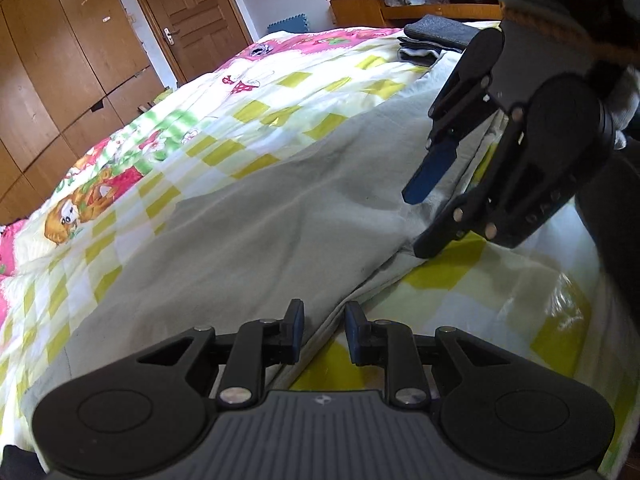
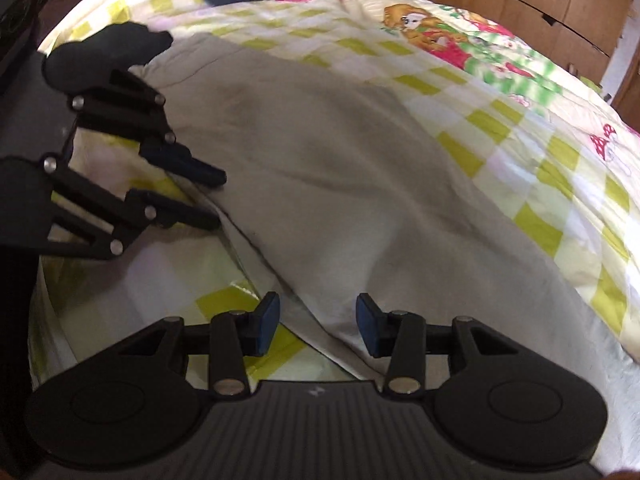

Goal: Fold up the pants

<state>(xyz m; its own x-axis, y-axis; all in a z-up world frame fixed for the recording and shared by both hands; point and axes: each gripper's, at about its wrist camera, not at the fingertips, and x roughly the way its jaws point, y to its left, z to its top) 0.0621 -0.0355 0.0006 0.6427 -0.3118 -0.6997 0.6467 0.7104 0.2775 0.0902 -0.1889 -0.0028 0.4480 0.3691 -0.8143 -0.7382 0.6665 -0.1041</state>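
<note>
both claws [image 1: 322,334] [image 2: 318,324] agape over soft grey pants [image 1: 248,232]

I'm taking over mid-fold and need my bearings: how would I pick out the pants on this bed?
Find the bed with the yellow-checked cartoon quilt. Spread flat along its near edge lies a large sheet of plain cloth: the pants, with the left gripper and right gripper open at their edge. They alone are pale grey and unpatterned; the folded dark clothes sit apart, far up the bed.
</note>
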